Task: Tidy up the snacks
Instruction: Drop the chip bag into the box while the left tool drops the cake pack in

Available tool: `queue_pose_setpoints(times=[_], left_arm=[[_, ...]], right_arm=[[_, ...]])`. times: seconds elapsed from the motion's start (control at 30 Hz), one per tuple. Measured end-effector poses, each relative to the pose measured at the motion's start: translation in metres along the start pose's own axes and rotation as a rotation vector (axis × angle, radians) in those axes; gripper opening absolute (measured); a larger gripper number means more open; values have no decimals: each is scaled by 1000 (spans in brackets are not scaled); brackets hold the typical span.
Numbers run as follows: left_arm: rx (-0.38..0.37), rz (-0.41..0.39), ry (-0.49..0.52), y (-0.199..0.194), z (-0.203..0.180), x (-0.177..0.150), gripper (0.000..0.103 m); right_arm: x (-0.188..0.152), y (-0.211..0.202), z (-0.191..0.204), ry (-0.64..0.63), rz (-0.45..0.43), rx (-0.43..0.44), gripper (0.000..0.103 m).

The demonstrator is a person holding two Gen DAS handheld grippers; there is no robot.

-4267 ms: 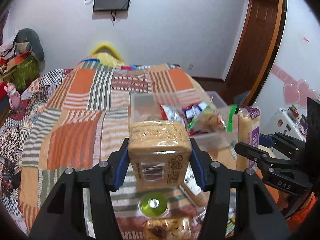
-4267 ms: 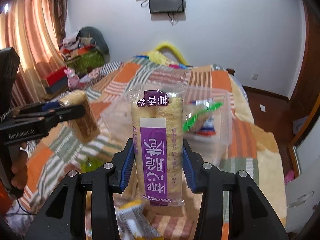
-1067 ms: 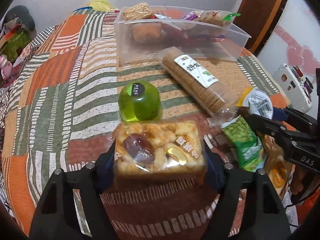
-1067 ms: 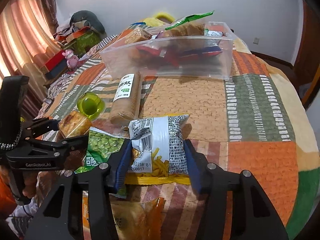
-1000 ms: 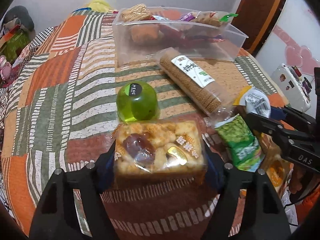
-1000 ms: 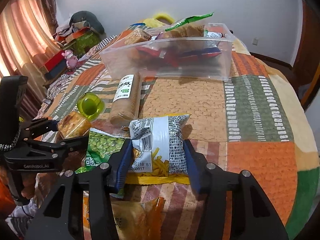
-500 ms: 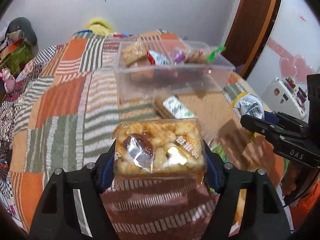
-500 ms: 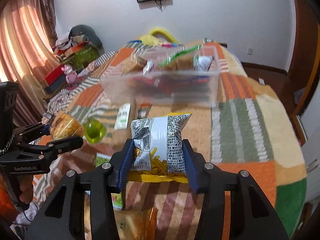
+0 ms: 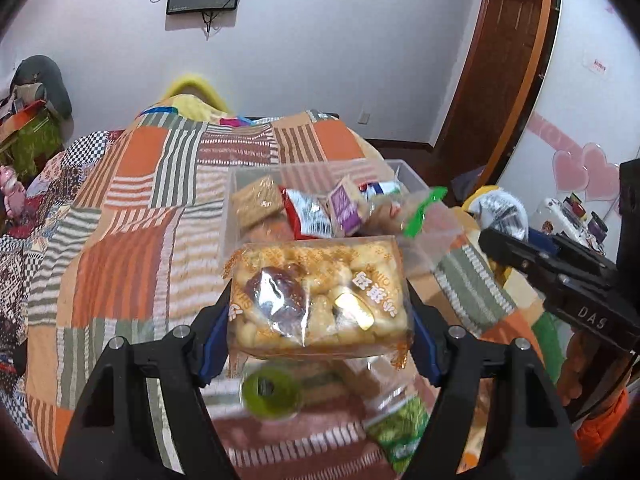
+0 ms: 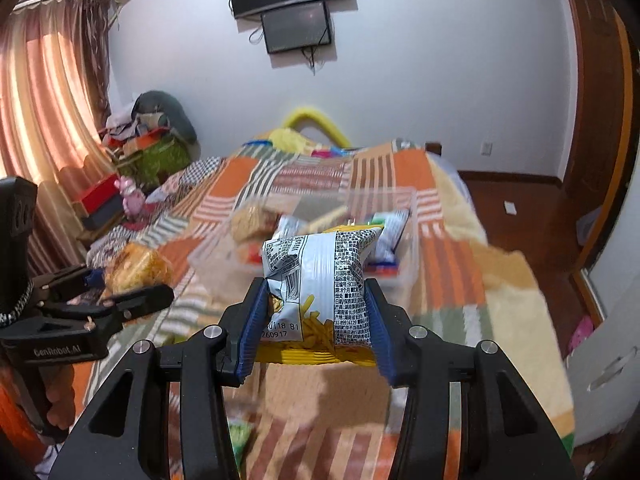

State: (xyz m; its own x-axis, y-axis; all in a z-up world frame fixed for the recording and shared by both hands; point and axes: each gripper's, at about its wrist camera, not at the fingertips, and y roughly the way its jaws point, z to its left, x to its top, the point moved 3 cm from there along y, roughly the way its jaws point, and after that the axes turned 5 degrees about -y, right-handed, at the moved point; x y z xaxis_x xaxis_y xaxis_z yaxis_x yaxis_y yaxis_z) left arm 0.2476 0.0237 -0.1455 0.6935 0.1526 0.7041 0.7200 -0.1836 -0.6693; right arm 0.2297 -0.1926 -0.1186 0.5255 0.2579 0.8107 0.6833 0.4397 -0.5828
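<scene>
— Two packets are in the air, one in each claw. My left claw (image 9: 318,312) is pinching a clear-wrapped block of golden puffed-rice cake (image 9: 318,294) at the centre of the left wrist view; my right claw (image 10: 314,308) is pinching a white and yellow foil bag of crisp sticks (image 10: 318,280) at the centre of the right one.

— Which step is that?

— The carry, I judge. The clear plastic storage box (image 9: 256,178) sits just above the cake in the left view, on the patchwork bed quilt (image 9: 120,240), already holding a biscuit block, a red sachet and a purple packet. Neither of my packets is over its rim yet.

— What does the next move need?

— Bring each claw forward over the open top, low enough that the packet drops inside, then spread the fingers. The two claws are close together, so I would go one at a time. The foil bag is soft and may snag on a pad.

— Anything left after that?

— A green jelly cup (image 9: 272,394) and a green pea packet (image 9: 400,424) lie at the lower centre of the left view, blurred.
</scene>
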Motion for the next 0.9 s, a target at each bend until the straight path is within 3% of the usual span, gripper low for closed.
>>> queue_pose_setpoints(times=[0.33, 0.9], left_arm=[[43, -3, -9, 37, 6, 41, 74], [91, 78, -65, 113, 28, 65, 74]], right_arm=[[42, 28, -9, -14, -38, -31, 44], [48, 96, -28, 20, 97, -72, 46]])
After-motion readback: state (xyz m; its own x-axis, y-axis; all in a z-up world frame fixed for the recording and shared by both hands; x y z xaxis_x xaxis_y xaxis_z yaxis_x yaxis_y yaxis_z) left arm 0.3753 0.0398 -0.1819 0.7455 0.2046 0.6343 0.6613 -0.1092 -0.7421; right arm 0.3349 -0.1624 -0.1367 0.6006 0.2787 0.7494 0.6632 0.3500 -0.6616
